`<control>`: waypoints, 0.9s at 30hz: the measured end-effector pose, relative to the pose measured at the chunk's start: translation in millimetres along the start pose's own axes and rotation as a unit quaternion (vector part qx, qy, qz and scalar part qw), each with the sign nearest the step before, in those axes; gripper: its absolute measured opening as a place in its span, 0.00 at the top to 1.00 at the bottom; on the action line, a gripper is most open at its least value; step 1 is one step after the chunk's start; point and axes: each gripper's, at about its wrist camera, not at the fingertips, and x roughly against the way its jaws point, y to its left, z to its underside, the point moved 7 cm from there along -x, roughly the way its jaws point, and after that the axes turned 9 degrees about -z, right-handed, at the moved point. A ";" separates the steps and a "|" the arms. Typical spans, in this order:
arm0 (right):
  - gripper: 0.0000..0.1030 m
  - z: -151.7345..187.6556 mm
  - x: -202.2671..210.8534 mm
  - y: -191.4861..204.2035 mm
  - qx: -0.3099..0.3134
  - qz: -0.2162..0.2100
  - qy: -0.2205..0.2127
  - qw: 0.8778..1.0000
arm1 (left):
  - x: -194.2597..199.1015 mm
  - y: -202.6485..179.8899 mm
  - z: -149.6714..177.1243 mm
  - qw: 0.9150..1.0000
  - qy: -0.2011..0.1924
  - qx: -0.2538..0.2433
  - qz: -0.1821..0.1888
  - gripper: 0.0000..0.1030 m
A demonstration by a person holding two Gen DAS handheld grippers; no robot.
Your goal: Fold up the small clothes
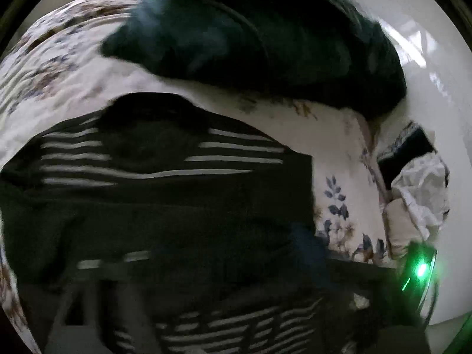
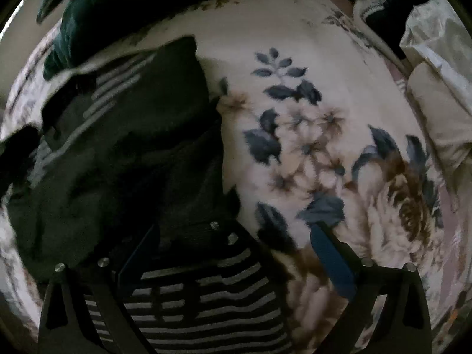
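Note:
A dark garment with white stripes [image 1: 165, 177] lies on a floral bedspread [image 1: 59, 67]. It fills the lower half of the left wrist view and covers my left gripper, whose fingers are dark and hard to make out. In the right wrist view the same striped garment [image 2: 126, 147] lies at the left, and a striped part [image 2: 206, 303] lies between the fingers of my right gripper [image 2: 233, 236]. The right gripper's jaws stand wide apart, with the blue-padded right finger [image 2: 330, 256] over the bedspread [image 2: 309, 118].
A dark teal pile of clothes [image 1: 265, 44] sits beyond the striped garment; it also shows in the right wrist view [image 2: 88, 14]. White crumpled fabric and a dark item [image 1: 419, 177] lie at the right. A device with a green light [image 1: 420, 268] is at the lower right.

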 end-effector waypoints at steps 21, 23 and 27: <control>0.92 -36.4 -33.9 100.6 0.085 -0.046 -0.038 0.995 | 47.7 342.0 86.7 0.926 0.007 0.254 -0.279 0.11; 0.92 -46.5 -15.2 82.6 0.065 -0.024 -0.065 0.996 | 43.6 337.1 80.3 0.930 0.004 0.249 -0.269 0.11; 0.92 -63.1 -5.5 52.9 0.039 0.003 -0.070 0.997 | 28.0 320.0 57.1 0.939 0.003 0.237 -0.250 0.11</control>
